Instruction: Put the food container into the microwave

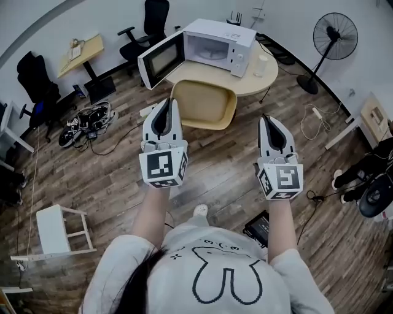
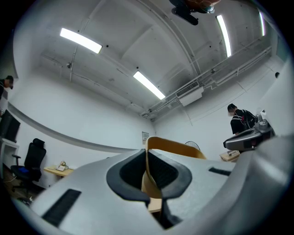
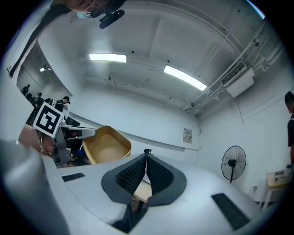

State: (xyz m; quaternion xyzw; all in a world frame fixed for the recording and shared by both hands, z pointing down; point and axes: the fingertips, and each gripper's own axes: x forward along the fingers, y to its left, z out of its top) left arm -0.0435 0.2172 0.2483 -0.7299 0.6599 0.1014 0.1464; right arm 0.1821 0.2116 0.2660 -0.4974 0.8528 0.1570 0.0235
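The tan rectangular plastic food container [image 1: 206,104] hangs pinched by its near rim in the left claw [image 1: 167,105], lined up, I judge, for the open-doored white microwave [image 1: 215,46] on the round beige worktop [image 1: 261,78], while the right claw [image 1: 266,119] is closed on nothing.

A grey rabbit-print shirt [image 1: 215,276], with white, black-padded left gripper [image 1: 167,103] and right gripper [image 1: 268,119].

There were two grippers at mid frame: the left gripper [image 1: 166,105] and the right gripper [image 1: 271,120]. At upper centre were one container [image 1: 206,104], one microwave [image 1: 221,43], one table [image 1: 245,84] and one cup [image 1: 261,65]. One fan [image 1: 334,37] stood at upper right. There were two chairs, a top chair [image 1: 155,15] and a left chair [image 1: 34,76], one desk [image 1: 80,50] at upper left, and one stool [image 1: 58,227] at lower left.
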